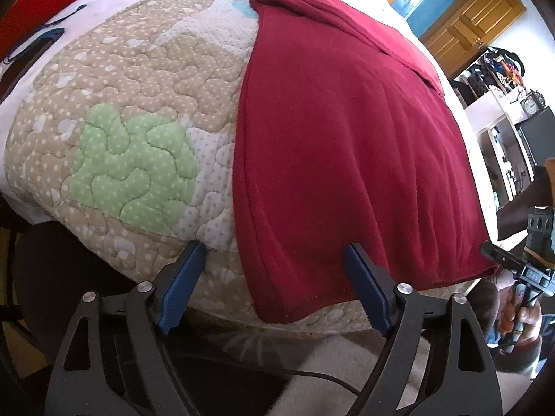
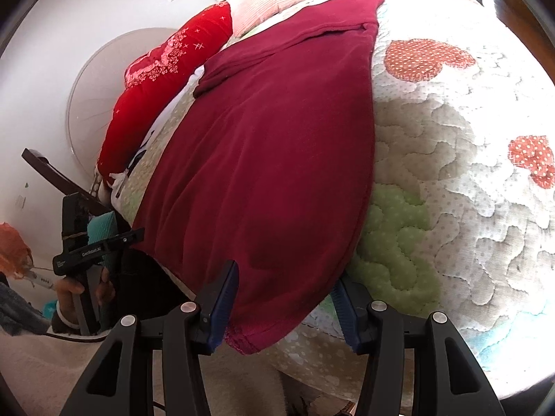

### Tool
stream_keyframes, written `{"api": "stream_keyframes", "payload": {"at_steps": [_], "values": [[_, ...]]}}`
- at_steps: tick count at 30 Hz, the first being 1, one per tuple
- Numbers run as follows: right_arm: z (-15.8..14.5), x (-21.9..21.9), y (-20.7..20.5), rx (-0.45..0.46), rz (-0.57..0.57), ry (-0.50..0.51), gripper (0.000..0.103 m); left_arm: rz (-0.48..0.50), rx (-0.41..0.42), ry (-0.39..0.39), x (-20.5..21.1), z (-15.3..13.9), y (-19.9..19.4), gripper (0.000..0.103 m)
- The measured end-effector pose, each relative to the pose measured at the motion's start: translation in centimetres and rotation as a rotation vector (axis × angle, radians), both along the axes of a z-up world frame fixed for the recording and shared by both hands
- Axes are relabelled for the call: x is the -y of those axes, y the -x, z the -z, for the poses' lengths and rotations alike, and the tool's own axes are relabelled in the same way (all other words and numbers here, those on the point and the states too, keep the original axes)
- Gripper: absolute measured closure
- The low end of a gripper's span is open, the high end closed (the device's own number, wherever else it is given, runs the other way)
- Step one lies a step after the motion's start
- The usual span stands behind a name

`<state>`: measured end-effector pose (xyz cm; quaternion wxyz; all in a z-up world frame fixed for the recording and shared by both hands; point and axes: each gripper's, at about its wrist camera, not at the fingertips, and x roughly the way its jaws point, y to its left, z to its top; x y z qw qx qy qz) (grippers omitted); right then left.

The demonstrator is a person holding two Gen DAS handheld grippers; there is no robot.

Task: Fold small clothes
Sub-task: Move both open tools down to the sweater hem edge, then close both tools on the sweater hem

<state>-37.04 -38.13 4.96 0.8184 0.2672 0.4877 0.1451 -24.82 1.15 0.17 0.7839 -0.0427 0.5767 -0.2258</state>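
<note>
A dark red garment (image 1: pixel 347 131) lies spread flat on the quilted bed, its hem at the near edge; it also shows in the right wrist view (image 2: pixel 270 145). My left gripper (image 1: pixel 274 263) is open and empty, its jaws astride the garment's near left corner, just above the hem. My right gripper (image 2: pixel 284 287) is open and empty, its jaws astride the garment's near right corner. The right gripper also shows at the right edge of the left wrist view (image 1: pixel 492 253), and the left one at the left of the right wrist view (image 2: pixel 138 234).
The patchwork quilt (image 1: pixel 131 131) covers the bed, with heart patches (image 2: pixel 426 59). A red cushion (image 2: pixel 166 79) lies against the wall beyond the garment. A wooden cabinet (image 1: pixel 475 17) and cluttered shelves (image 1: pixel 499 79) stand at the far right. Carpet lies below the bed edge.
</note>
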Motion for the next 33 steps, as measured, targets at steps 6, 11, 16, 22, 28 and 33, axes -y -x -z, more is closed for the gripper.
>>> {"api": "stream_keyframes", "payload": {"at_steps": [6,11,16,22,28,33], "values": [[-0.1,-0.4,-0.6,0.002,-0.033,0.006,0.052,0.009,0.002,-0.005,0.3,-0.1,0.0,0.014],[0.3,-0.1,-0.2,0.022,-0.019,-0.05,0.052,-0.003,0.014,-0.003,0.1,-0.1,0.2,0.014],[0.1,-0.1,0.4,0.037,-0.068,-0.066,0.054,0.003,0.019,-0.018,0.5,-0.1,0.2,0.015],[1.2,-0.2,0.0,0.071,-0.065,-0.117,0.065,-0.057,0.022,-0.035,-0.6,-0.3,0.0,0.049],[1.7,0.1,0.2,0.129,-0.04,-0.165,0.067,-0.064,0.069,-0.053,-1.0,-1.1,0.7,0.082],[1.2,0.6,0.1,0.147,-0.021,-0.203,0.073,-0.047,0.047,-0.007,-1.5,-2.2,0.8,0.098]]}}
